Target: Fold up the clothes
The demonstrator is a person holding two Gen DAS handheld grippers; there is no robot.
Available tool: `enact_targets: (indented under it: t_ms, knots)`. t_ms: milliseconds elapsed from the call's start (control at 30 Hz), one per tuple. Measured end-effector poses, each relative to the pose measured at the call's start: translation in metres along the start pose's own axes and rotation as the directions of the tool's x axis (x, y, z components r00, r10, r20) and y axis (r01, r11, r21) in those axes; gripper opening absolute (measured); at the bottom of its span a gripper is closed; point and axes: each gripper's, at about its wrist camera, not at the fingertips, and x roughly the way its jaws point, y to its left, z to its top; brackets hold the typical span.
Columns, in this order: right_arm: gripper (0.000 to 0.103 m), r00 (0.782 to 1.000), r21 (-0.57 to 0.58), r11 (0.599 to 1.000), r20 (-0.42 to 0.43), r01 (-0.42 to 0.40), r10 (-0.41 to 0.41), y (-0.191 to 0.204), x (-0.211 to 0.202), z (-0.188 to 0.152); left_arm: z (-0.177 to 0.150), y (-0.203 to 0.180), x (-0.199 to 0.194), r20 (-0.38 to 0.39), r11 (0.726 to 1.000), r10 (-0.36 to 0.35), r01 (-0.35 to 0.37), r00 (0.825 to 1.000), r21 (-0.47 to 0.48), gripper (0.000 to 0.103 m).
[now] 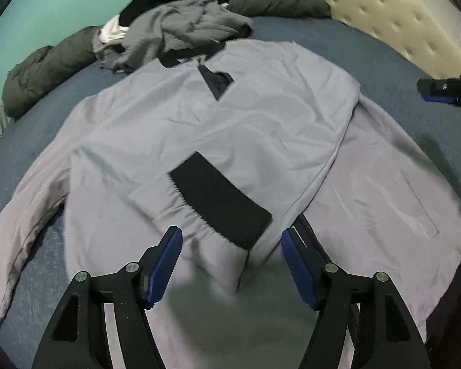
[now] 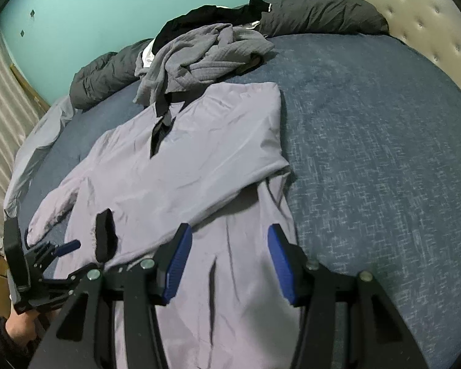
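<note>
A pale grey jacket [image 1: 230, 129] lies spread front-up on the blue bed [image 1: 399, 70]. One sleeve is folded diagonally across its body and ends in a black cuff [image 1: 219, 198]. The other sleeve [image 1: 21, 215] stretches out to the left. My left gripper [image 1: 230, 235] hovers open just over the cuff end, with nothing between its fingers. In the right wrist view my right gripper [image 2: 229, 233] is open above the jacket's [image 2: 184, 160] lower right part, near its edge. The cuff [image 2: 106, 236] and the left gripper [image 2: 61, 249] show at the left there.
A rumpled pile of grey and black clothes [image 1: 184, 27] overlaps the jacket's collar at the far side. Dark pillows [image 1: 279, 0] line the teal wall. A beige tufted headboard [image 1: 399, 21] stands at the right. A hand [image 2: 18, 323] holds the left gripper.
</note>
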Motion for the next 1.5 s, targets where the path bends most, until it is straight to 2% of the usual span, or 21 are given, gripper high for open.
enact_targets:
  t_ms: [33,100,233,267,300,433,600,733,833,867,900,933,967,1000,1067,1167,1333,1500]
  knots:
    - [0.052,1.0,0.003,1.0,-0.002,0.002,-0.002,-0.003,0.001,-0.001,0.001,-0.001,0.004,-0.005,1.0,-0.001,0.001,1.0,0.005,0.064]
    - [0.052,1.0,0.011,1.0,-0.007,0.006,-0.006,-0.009,0.002,-0.003,0.0,0.0,0.002,0.005,1.0,0.002,-0.002,1.0,0.009,0.044]
    - [0.052,1.0,0.026,1.0,-0.019,0.014,-0.014,-0.018,0.007,-0.005,0.0,0.003,-0.001,0.024,1.0,0.006,-0.006,1.0,0.015,0.026]
    - [0.052,1.0,0.032,0.999,-0.022,0.015,-0.014,-0.02,0.008,-0.006,-0.001,0.004,-0.002,0.029,1.0,0.007,-0.008,1.0,0.017,0.011]
    - [0.052,1.0,0.037,0.999,-0.023,0.013,-0.013,-0.021,0.009,-0.006,-0.001,0.005,-0.003,0.033,1.0,0.008,-0.009,0.999,0.019,0.007]
    - [0.052,1.0,0.049,0.999,-0.021,0.007,-0.006,-0.021,0.009,-0.006,-0.002,0.008,-0.007,0.053,1.0,0.012,-0.013,0.999,0.021,0.007]
    - [0.052,1.0,0.055,0.998,-0.011,-0.007,0.008,-0.018,0.005,-0.003,-0.019,0.038,-0.032,0.083,0.993,-0.004,0.014,0.997,-0.113,0.007]
    - [0.052,1.0,0.051,0.999,-0.007,-0.012,0.012,-0.013,0.002,-0.001,-0.042,0.068,-0.037,0.041,0.964,-0.017,0.028,0.999,-0.263,0.007]
    - [0.052,1.0,0.054,0.998,-0.01,-0.022,0.023,-0.012,0.003,-0.001,-0.063,0.088,-0.037,-0.014,0.922,-0.033,0.025,0.999,-0.387,0.014]
    - [0.052,1.0,0.05,0.998,-0.012,-0.022,0.023,-0.011,0.003,-0.001,-0.067,0.093,-0.041,-0.015,0.915,-0.008,0.001,1.0,-0.403,0.02]
    - [0.053,1.0,0.046,0.999,-0.015,-0.022,0.023,-0.011,0.004,-0.001,-0.071,0.097,-0.046,-0.014,0.909,0.015,-0.019,1.0,-0.417,0.032]
    - [0.054,1.0,0.039,0.999,-0.018,-0.018,0.019,-0.011,0.005,-0.002,-0.071,0.099,-0.051,0.004,0.906,0.024,-0.02,1.0,-0.423,0.04]
    - [0.056,1.0,0.037,0.999,-0.021,-0.011,0.012,-0.013,0.007,-0.002,-0.069,0.101,-0.056,0.021,0.905,0.032,-0.02,0.999,-0.425,0.054]
    - [0.056,1.0,0.035,0.999,-0.025,-0.004,0.005,-0.015,0.008,-0.002,-0.067,0.102,-0.062,0.039,0.905,0.042,-0.021,0.998,-0.426,0.058]
    - [0.057,0.999,0.034,0.999,-0.033,0.021,-0.02,-0.023,0.014,-0.002,-0.057,0.1,-0.071,0.083,0.914,0.056,-0.018,0.995,-0.404,0.058]
    - [0.057,0.997,0.032,0.998,-0.044,0.06,-0.058,-0.034,0.023,-0.001,-0.036,0.092,-0.071,0.132,0.939,0.017,0.03,0.991,-0.341,0.058]
    - [0.057,0.99,0.005,0.992,-0.066,0.129,-0.128,-0.05,0.044,0.002,-0.008,0.087,-0.042,0.142,0.949,-0.043,0.085,0.989,-0.304,0.059]
    - [0.057,0.986,-0.066,0.986,-0.058,0.152,-0.156,-0.051,0.069,0.016,0.002,0.095,-0.012,0.132,0.952,-0.057,0.094,0.99,-0.292,0.059]
